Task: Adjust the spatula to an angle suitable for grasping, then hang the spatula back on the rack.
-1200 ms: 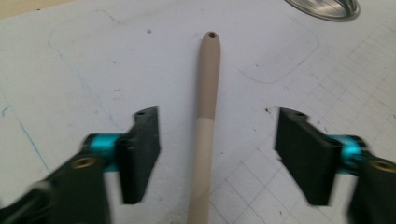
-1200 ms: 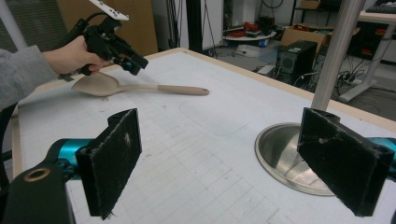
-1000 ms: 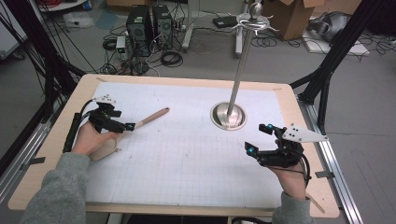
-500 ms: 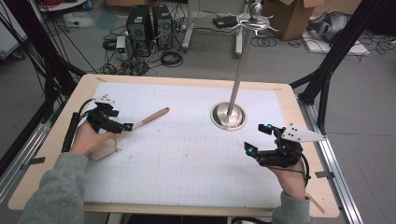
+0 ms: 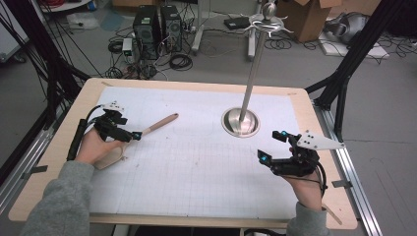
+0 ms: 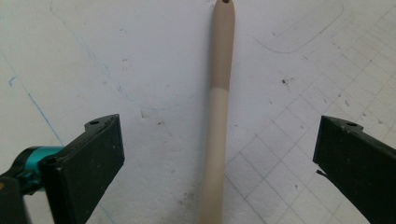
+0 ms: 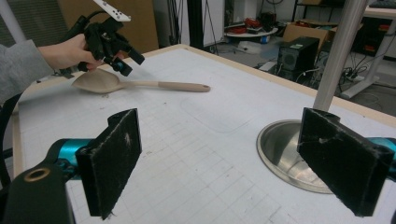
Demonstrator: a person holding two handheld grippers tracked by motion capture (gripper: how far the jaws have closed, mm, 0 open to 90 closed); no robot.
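Note:
A light wooden spoon point(image 5: 160, 123) lies flat at the table's left, bowl toward the person, handle pointing up and right. My left gripper point(image 5: 132, 134) hovers over the spoon's neck. In the left gripper view the handle point(image 6: 218, 107) runs up between the wide-apart jaws of this gripper point(image 6: 222, 156), touching neither. My right gripper point(image 5: 271, 146) stands open near the front right, nothing between its jaws point(image 7: 229, 161). From the right gripper view, the spoon point(image 7: 140, 84) and the left gripper point(image 7: 123, 60) show farther off.
A metal stand with a round dished base point(image 5: 240, 122) and a tall pole point(image 5: 253, 73) topped with hooks rises at the back right of the white grid mat point(image 5: 196, 167). Its base point(image 7: 285, 154) lies just ahead of my right gripper. Computers and cables sit on the floor beyond.

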